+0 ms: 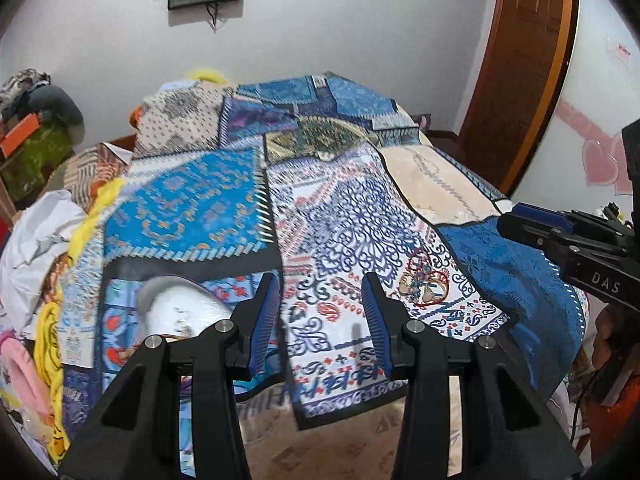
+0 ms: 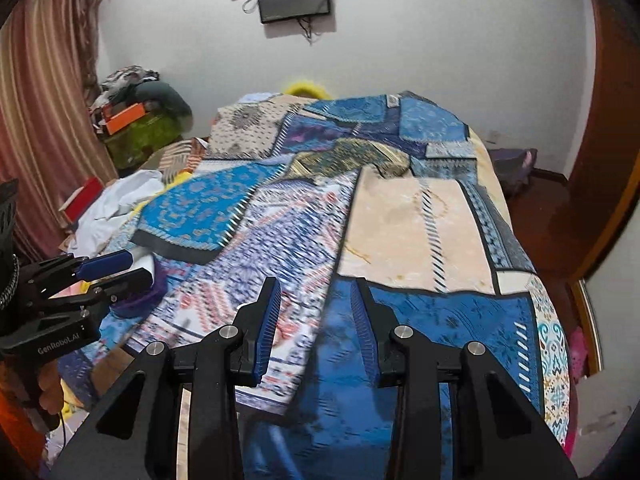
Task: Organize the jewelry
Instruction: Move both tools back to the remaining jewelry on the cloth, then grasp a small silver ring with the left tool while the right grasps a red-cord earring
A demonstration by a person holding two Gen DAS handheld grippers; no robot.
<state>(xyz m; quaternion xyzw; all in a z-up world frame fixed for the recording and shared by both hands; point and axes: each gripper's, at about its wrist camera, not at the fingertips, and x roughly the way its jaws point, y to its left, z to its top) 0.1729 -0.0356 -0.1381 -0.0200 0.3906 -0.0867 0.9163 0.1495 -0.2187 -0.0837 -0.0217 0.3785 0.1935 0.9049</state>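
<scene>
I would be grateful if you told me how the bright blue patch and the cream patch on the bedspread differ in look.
The bright blue patch carries a dense orange motif, while the cream patch is nearly plain, with only a thin chain-like line. The bright blue patch has a pale fringe-like border; the cream patch is edged by a dark line. The blue one lies toward the left side of the bedspread, the cream one toward the right. Both lie flat.

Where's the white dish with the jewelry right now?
In the left wrist view the white dish sits on the patterned bedspread, low and left, just beyond the open left gripper's left finger. The right wrist view does not show it clearly.
</scene>
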